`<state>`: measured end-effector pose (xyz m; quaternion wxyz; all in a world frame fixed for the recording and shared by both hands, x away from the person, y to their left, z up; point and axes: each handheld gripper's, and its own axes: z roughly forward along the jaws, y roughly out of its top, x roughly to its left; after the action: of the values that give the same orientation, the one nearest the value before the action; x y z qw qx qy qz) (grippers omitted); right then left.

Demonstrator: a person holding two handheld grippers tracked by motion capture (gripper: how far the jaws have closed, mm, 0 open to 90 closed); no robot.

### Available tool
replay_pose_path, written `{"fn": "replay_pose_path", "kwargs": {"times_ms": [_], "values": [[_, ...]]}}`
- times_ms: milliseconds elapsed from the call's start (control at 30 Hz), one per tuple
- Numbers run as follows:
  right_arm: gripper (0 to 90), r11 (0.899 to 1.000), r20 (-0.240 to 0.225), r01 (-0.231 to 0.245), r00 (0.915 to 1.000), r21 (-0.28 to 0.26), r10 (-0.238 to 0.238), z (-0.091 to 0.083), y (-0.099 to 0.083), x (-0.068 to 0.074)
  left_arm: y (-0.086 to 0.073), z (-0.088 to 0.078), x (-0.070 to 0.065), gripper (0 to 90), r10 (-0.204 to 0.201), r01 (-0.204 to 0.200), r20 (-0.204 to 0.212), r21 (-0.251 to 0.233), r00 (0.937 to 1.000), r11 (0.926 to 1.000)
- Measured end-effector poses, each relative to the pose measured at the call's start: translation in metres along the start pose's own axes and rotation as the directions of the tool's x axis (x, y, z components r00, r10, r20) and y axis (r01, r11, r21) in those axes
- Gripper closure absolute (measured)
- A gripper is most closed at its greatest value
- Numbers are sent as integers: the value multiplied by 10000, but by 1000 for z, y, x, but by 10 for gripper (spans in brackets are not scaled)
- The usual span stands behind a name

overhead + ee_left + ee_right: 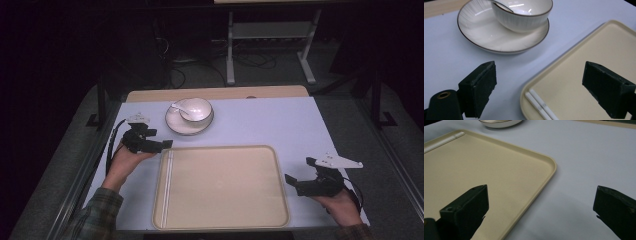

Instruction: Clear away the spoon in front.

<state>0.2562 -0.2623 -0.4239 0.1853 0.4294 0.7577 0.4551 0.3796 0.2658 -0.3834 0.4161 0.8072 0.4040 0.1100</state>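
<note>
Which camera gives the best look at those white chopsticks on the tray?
The left gripper view: the chopsticks lie close up, side by side at the tray's edge. The high view shows both as thin lines; the right gripper view catches a pale strip at the far rim.

This looks like a lab or test room set up for recording, not a home. A table point(300, 125) under a plain pale blue-white sheet stands lit in an otherwise dark room. Beyond its far edge, a grey carpeted floor point(280, 70) carries loose black cables point(250, 61) and the white metal legs of a workbench frame point(272, 37). Dark metal rails point(101, 102) flank the table's sides.
</note>
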Motion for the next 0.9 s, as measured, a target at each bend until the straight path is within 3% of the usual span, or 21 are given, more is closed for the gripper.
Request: {"fn": "replay_pose_path", "kwargs": {"times_ms": [267, 600, 800, 900], "values": [[0, 10000, -8, -1, 10000, -11, 1, 0, 0, -1, 25, 6, 17, 114, -62, 59, -59, -419, 10000, 9991], [0, 10000, 9, 40, 10000, 30, -40, 0, 0, -1, 56, 18, 29, 121, -17, 10, -142, -529, 9999, 9986], [0, 10000, 25, 22, 10000, 25, -22, -1, -1, -1, 68, 28, 34, 167, -156, 151, -82, -492, 9998, 9987], [0, 10000, 21, 41, 10000, 35, -41, -1, -1, -1, 72, 36, 36, 184, -102, 98, -154, -237, 9998, 9997]]}}
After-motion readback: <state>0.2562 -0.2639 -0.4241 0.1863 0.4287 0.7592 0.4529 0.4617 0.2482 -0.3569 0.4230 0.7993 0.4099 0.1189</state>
